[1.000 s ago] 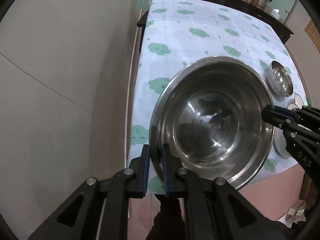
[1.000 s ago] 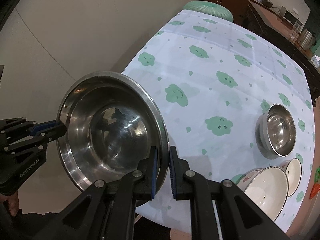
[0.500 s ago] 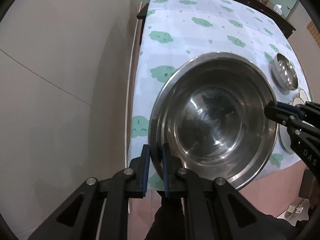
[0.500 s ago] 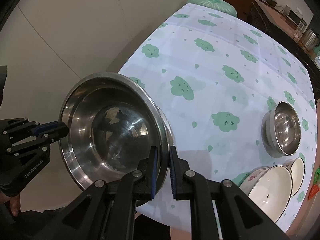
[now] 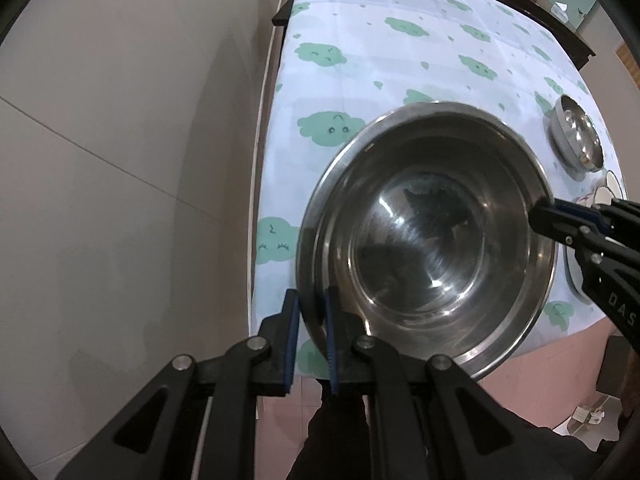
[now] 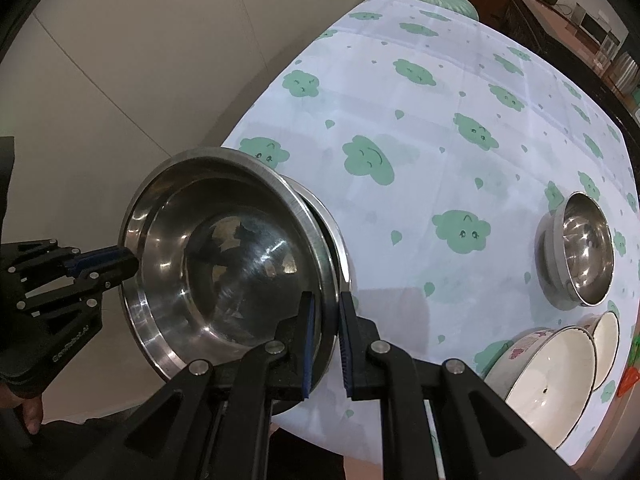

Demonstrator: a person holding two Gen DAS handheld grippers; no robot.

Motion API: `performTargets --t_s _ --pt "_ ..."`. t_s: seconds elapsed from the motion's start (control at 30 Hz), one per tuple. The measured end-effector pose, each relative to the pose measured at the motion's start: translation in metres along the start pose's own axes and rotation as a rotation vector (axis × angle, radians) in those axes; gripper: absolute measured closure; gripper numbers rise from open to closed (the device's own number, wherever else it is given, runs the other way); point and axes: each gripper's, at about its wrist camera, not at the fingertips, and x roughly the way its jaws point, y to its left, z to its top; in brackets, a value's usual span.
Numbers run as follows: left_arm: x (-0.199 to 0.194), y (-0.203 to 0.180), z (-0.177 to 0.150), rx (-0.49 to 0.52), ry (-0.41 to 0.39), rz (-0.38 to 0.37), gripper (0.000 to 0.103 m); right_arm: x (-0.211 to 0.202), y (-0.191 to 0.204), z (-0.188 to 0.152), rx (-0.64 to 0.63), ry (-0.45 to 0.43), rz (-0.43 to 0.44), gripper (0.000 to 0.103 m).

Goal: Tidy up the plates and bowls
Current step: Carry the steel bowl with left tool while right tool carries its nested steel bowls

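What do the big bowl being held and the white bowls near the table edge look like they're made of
Big bowl: looks like stainless steel, polished finish; it mirrors dark shapes and shows bright glints and fine circular brush lines inside.

White bowls: probably ceramic or enamel, glossy; smooth opaque white inside, a pinkish print on the larger one's outer wall. The look alone cannot settle which.

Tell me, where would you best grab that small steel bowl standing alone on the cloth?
Judging by its shape, by the rim. The small steel bowl stands upright and open, with rounded sides that give flat fingers little purchase. Come from above, one finger inside and one outside the wall, probably on the side away from the white bowls.
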Motion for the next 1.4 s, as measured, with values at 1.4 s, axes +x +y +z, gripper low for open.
performTargets --t_s 1.4 --pt "0.013 0.002 0.006 0.019 0.024 -0.021 0.093 0.024 0.000 0.007 -0.016 0.024 -0.042 0.090"
